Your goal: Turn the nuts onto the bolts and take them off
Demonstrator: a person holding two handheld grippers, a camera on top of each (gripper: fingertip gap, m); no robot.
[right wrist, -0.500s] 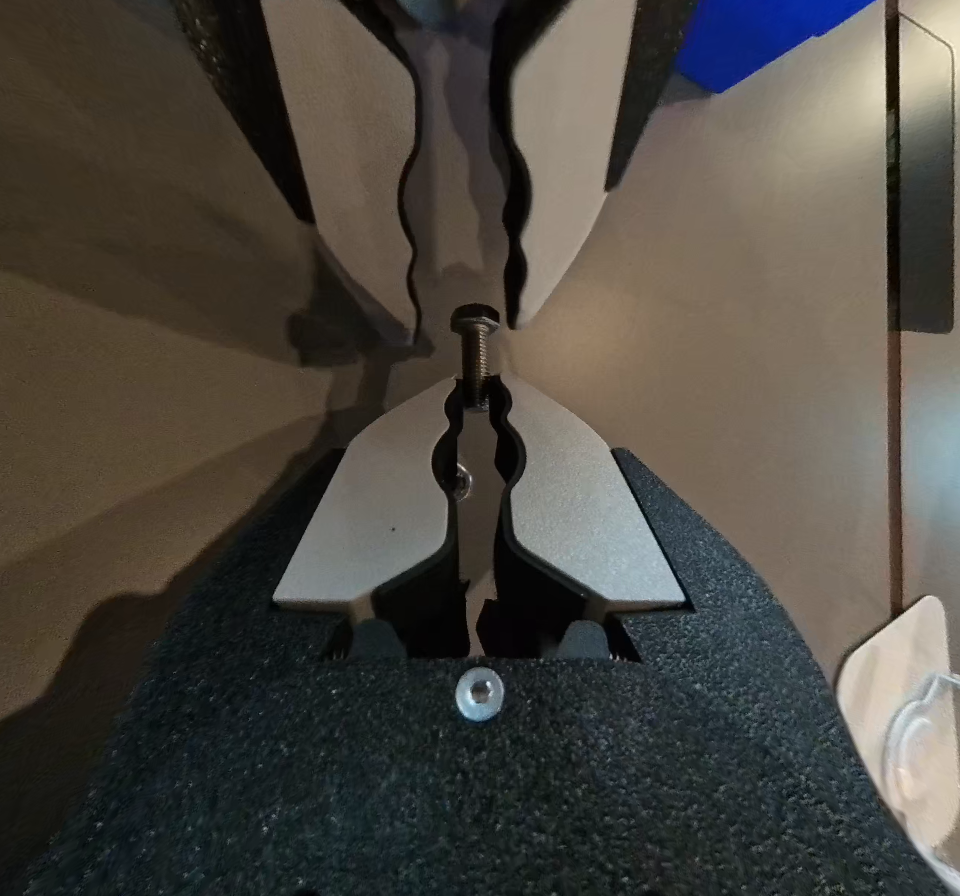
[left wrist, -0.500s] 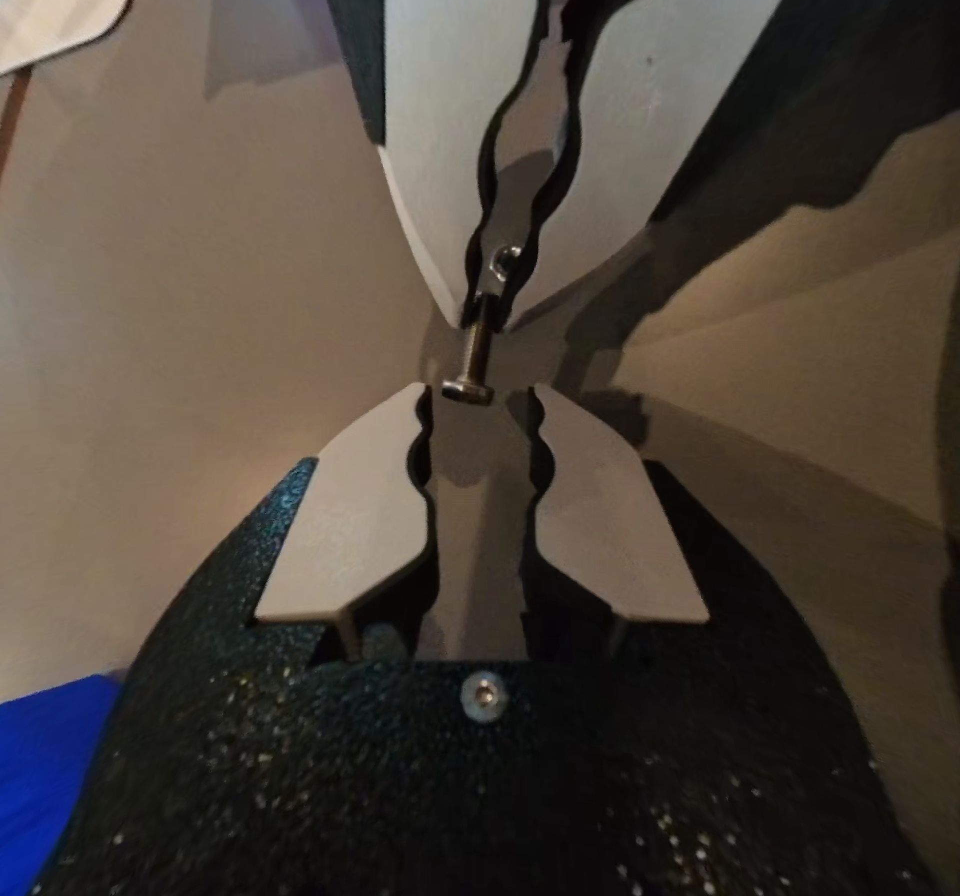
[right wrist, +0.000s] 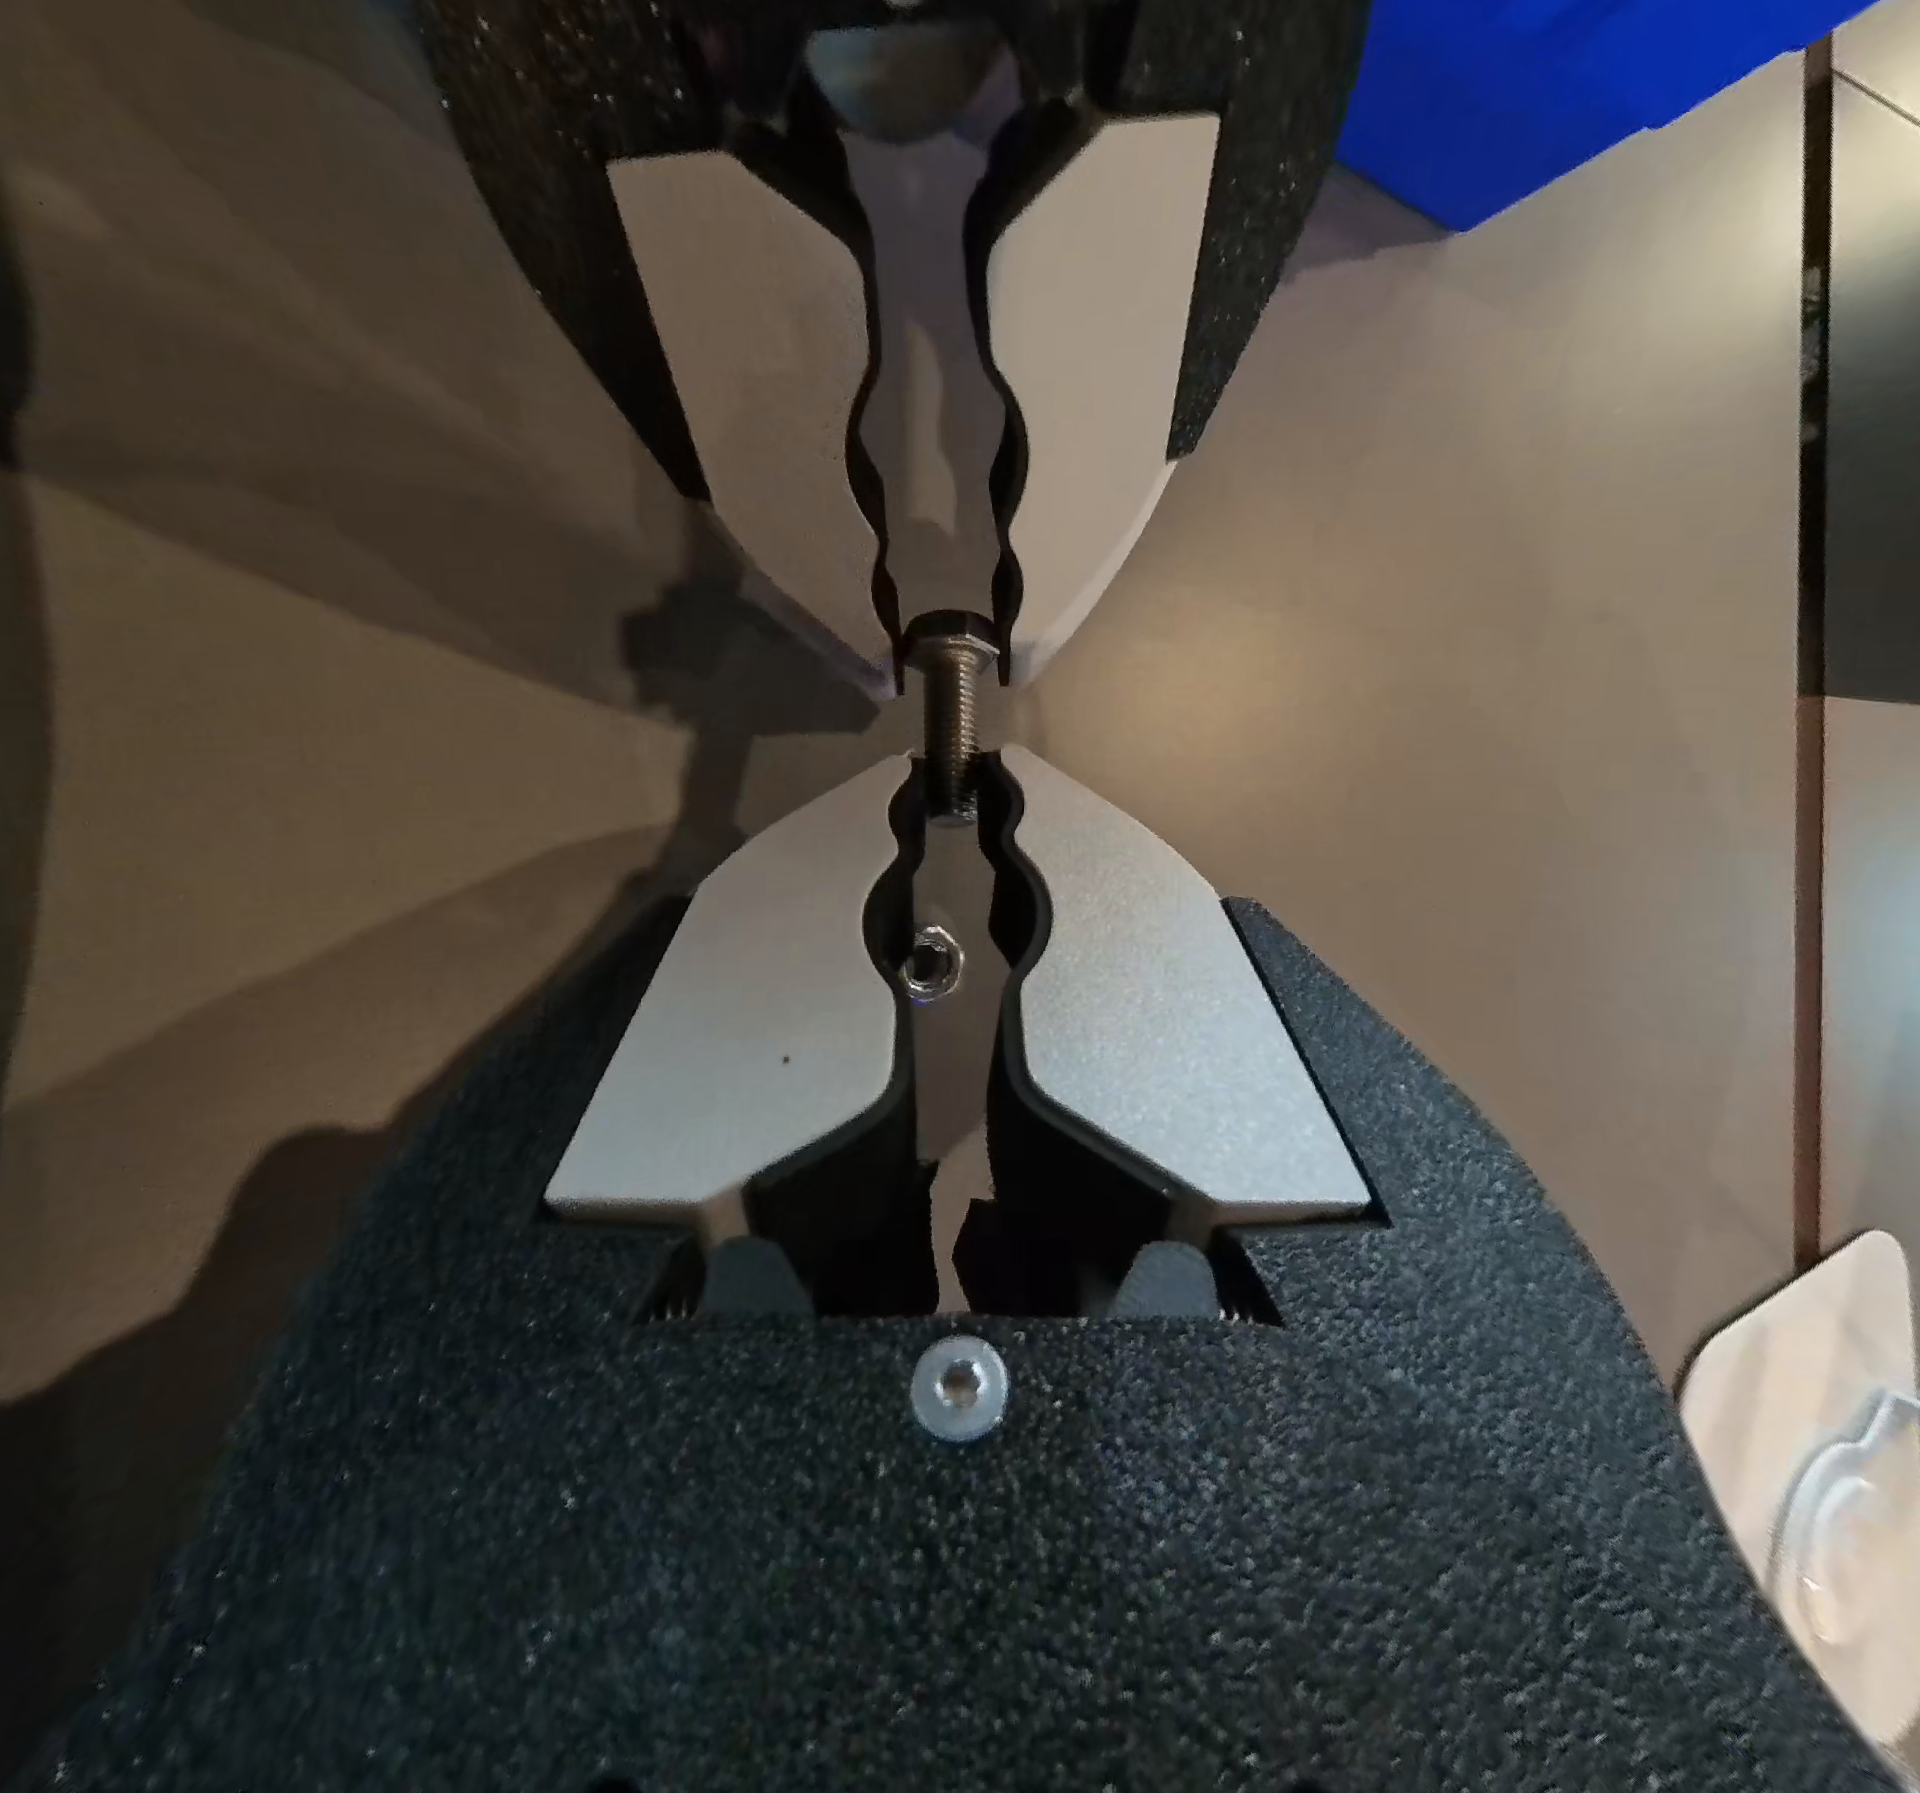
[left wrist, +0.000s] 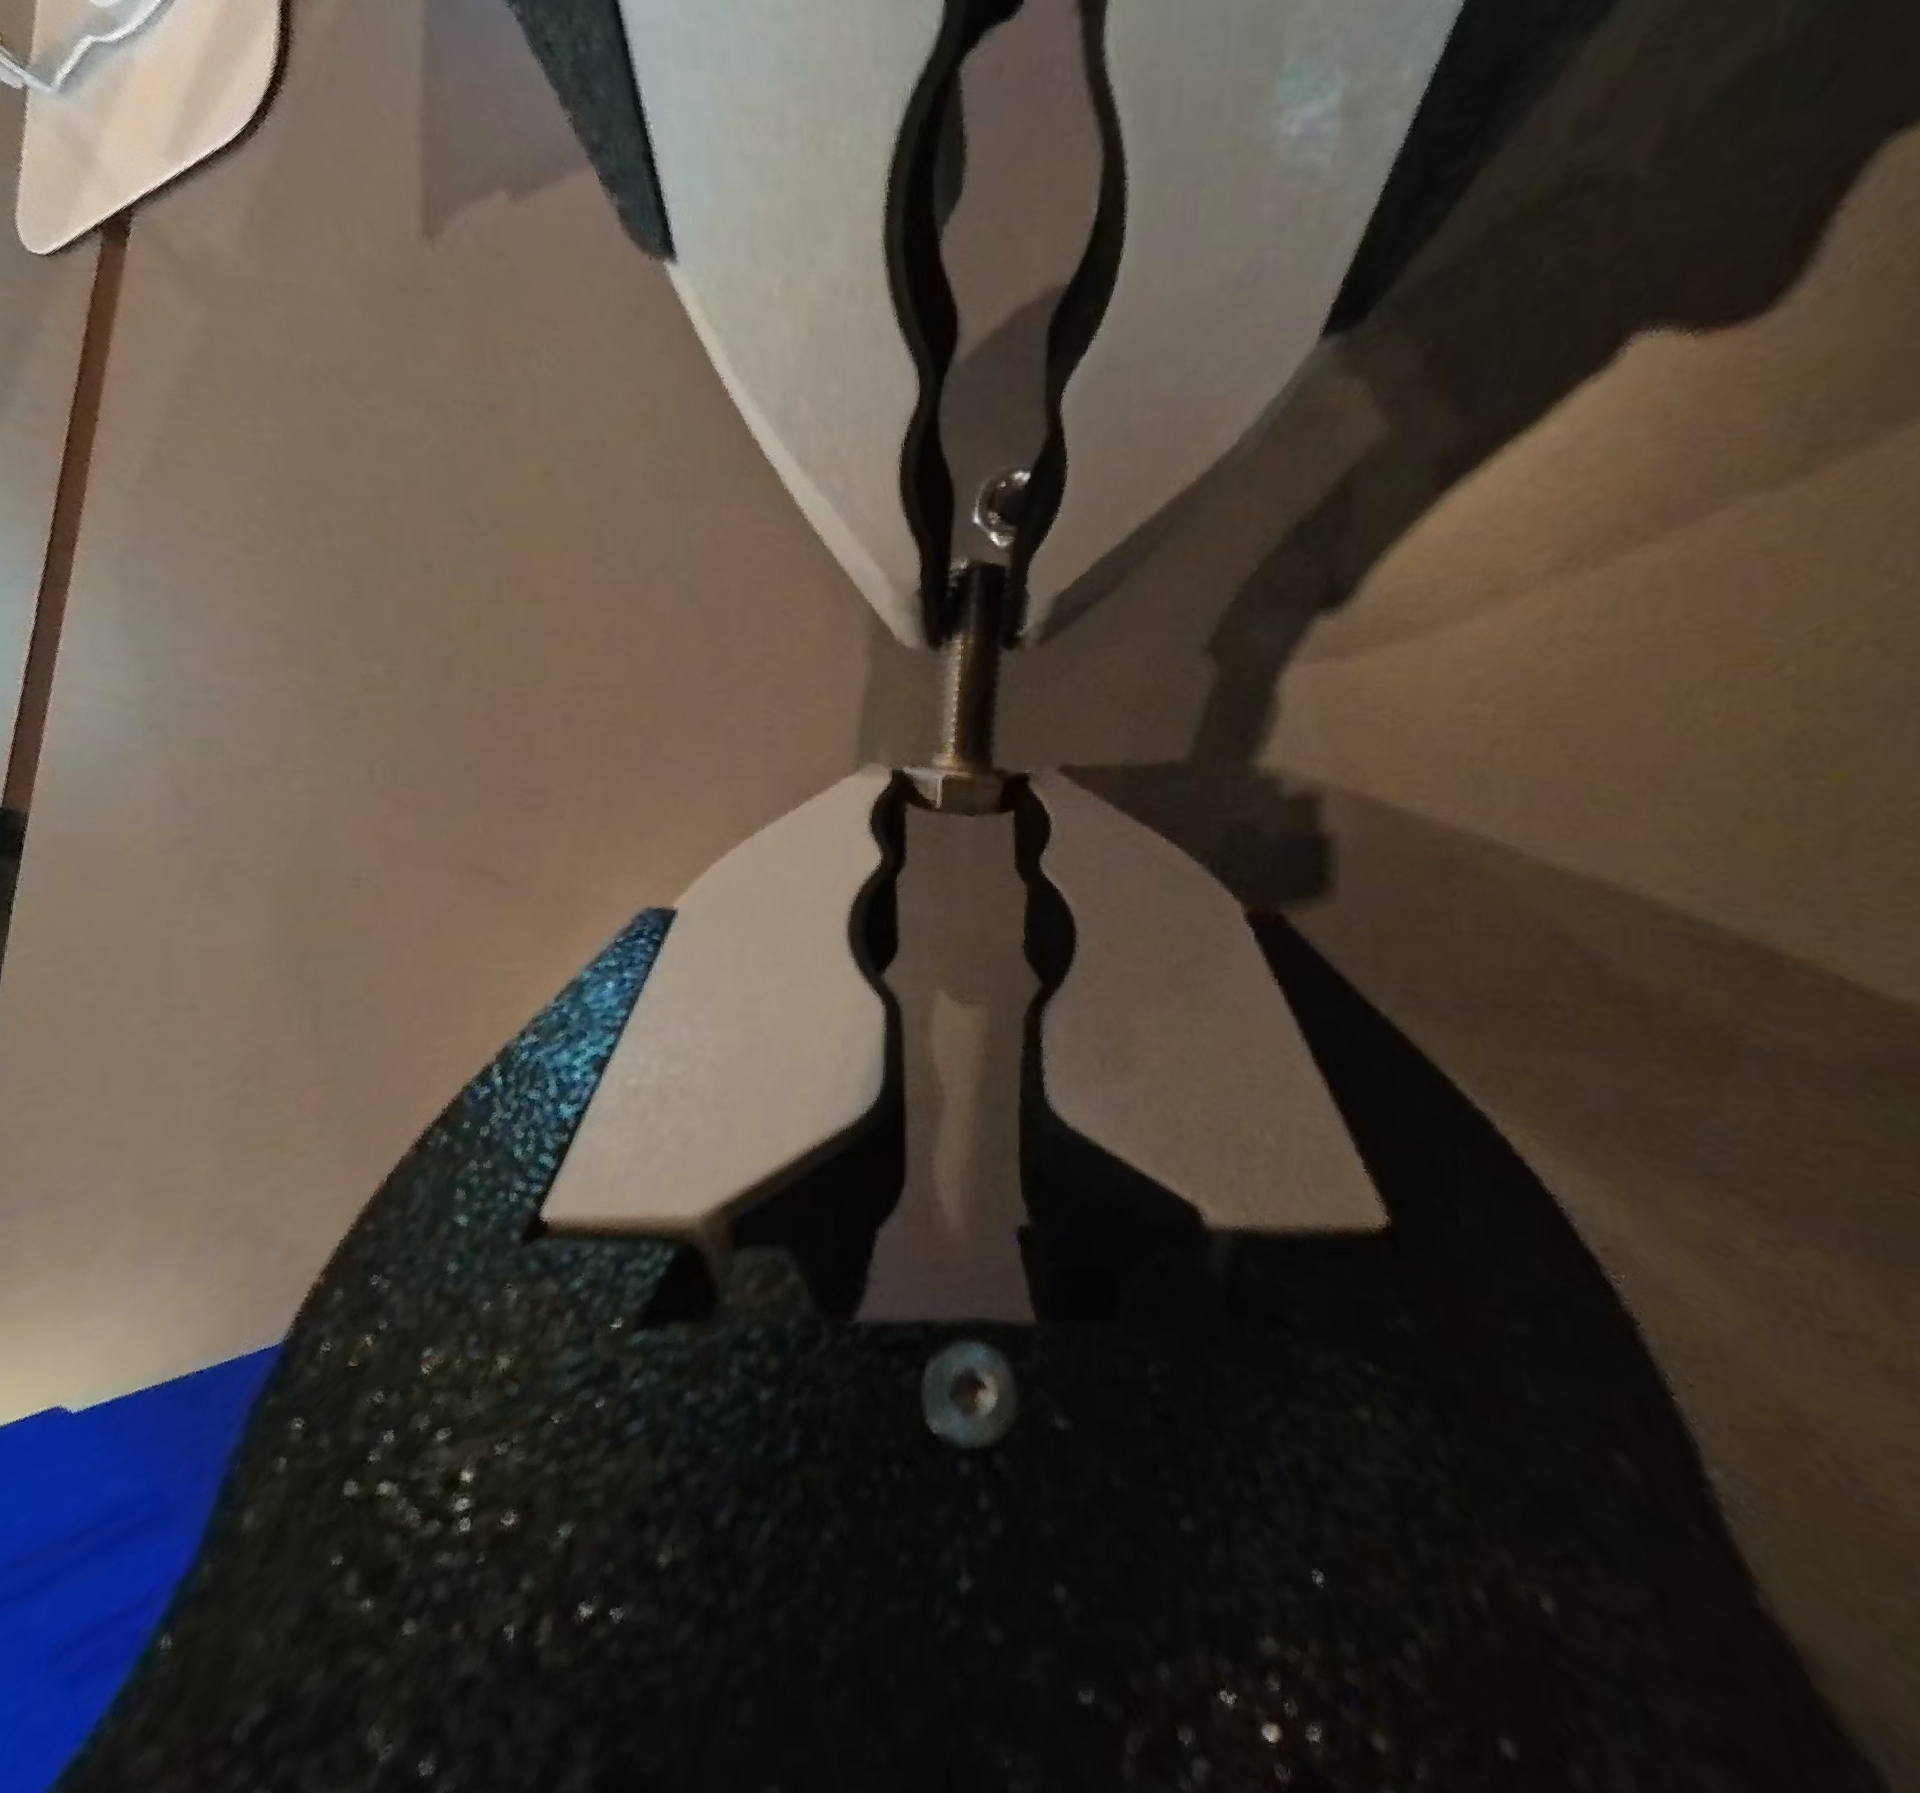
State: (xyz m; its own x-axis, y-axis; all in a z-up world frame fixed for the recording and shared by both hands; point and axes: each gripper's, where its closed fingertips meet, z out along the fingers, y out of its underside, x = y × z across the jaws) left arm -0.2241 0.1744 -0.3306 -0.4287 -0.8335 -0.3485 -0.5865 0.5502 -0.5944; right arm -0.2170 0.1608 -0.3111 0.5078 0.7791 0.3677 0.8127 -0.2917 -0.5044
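Observation:
A small steel bolt [left wrist: 966, 704] hangs level above the tan table between my two grippers, which face each other. My left gripper [left wrist: 958, 798] is shut on the bolt's hex head; it shows at the top of the right wrist view [right wrist: 948, 654]. My right gripper [right wrist: 954, 769] is shut on the threaded end of the bolt [right wrist: 951, 715]; it shows at the top of the left wrist view [left wrist: 971, 616]. A loose nut [right wrist: 932, 969] shows in the gap between the right fingers, behind the bolt's tip and apart from it, also in the left wrist view [left wrist: 997, 505].
A blue bin [right wrist: 1579, 8] stands behind the left gripper, and its corner shows in the left wrist view [left wrist: 104, 1556]. A clear plastic packet [left wrist: 135, 50] lies beside the right gripper, also in the right wrist view [right wrist: 1829, 1452]. A dark seam [right wrist: 1813, 496] runs across the table. My two grippers' fingertips are within a few centimetres of each other.
My left gripper has moved forward and closed from open onto the bolt head. The two grippers are nearer each other. The right gripper still holds the threaded end.

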